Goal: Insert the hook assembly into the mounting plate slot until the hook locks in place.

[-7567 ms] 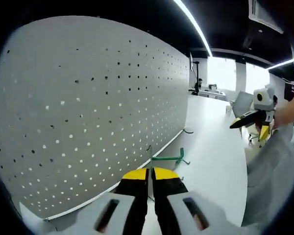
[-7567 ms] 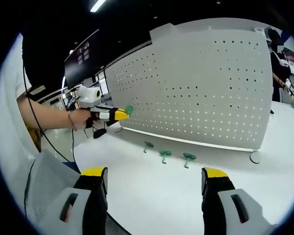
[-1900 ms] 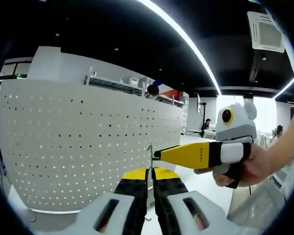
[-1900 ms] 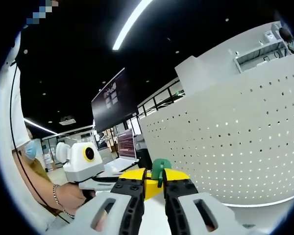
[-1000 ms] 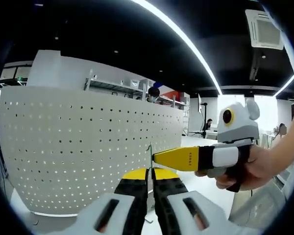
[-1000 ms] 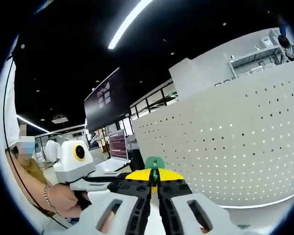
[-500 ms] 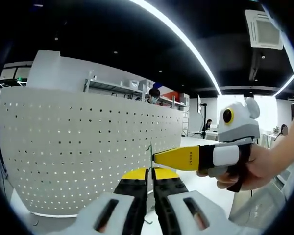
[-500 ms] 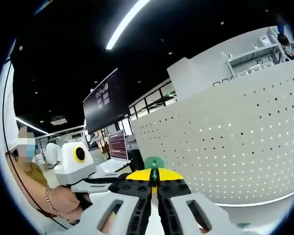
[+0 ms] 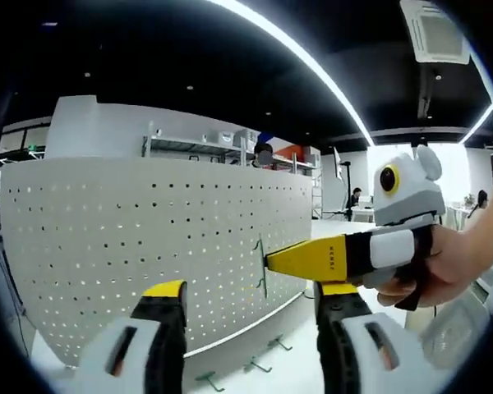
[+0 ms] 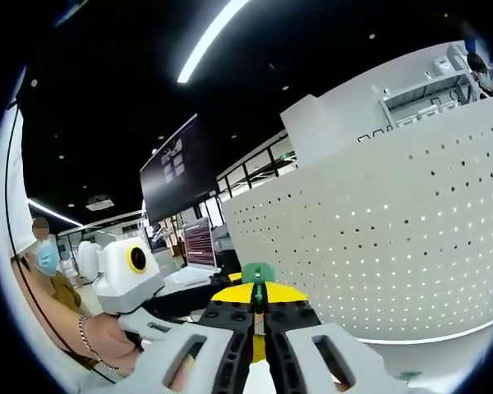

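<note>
Fingers of the right gripper [image 10: 259, 297] pinch the green hook [image 10: 258, 277], held up in the air near the white pegboard [image 10: 378, 238]. The left gripper [image 9: 251, 297] has its fingers spread wide, gripping nothing. Three more green hooks [image 9: 253, 367] lie on the counter [image 9: 296, 373] at the pegboard's foot.

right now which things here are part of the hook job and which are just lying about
In the job:
- hook, pinched in the right gripper
- pegboard
- left gripper, jaws open

Lying about:
- spare hooks on the table at the pegboard's foot
- monitor behind
- shelf beyond the pegboard
</note>
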Tool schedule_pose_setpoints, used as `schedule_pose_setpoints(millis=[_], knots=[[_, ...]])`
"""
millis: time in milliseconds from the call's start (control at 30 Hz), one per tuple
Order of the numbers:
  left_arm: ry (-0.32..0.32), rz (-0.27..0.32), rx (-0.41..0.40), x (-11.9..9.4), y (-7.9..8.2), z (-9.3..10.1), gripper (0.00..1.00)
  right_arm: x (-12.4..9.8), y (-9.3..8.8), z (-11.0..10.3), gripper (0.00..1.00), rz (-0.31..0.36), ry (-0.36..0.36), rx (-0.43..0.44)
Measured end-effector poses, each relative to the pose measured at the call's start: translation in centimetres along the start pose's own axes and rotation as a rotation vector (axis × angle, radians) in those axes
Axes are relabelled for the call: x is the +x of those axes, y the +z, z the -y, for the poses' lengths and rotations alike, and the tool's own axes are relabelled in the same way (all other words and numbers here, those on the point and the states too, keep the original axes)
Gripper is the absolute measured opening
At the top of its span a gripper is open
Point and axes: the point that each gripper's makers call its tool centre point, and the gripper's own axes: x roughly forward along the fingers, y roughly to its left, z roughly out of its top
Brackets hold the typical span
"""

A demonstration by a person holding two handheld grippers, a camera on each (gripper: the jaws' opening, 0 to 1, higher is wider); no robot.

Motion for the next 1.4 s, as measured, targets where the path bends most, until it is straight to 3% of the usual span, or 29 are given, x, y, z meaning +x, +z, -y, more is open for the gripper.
schedule_pose_setpoints(millis=[233, 500, 567, 667, 767, 1067, 1400], knots=[[0.025, -0.034, 0.000, 0.0, -0.7, -0.5, 0.97, -0.1, -0.1, 0.1, 0.00, -0.003, -0.002, 0.001], [0.025, -0.051, -0.005, -0.1, -1.1, -0.4, 0.96, 0.0, 0.0, 0.1, 0.00, -0.012, -0.015, -0.014], [0.024, -0.051, -0.005, -0.1, -1.1, -0.4, 0.96, 0.0, 0.3, 0.0, 0.00, -0.039, -0.029, -0.114], [0.024, -0.057, -0.008, -0.1, -1.3, -0.3, 0.95, 0.0, 0.4, 0.6, 0.00, -0.100, -0.118, -0.303], [0.023, -0.063, -0.008, -0.2, -1.6, -0.3, 0.95, -0.3, 0.9, 1.5, 0.00, -0.112, -0.205, -0.427], [0.027, -0.058, -0.014, -0.2, -1.5, -0.4, 0.94, -0.4, 1.5, 2.3, 0.00, -0.085, -0.235, -0.356], [0.025, -0.069, -0.016, -0.4, -2.2, -0.5, 0.93, 0.4, 3.4, 4.3, 0.00, -0.034, -0.295, -0.268]])
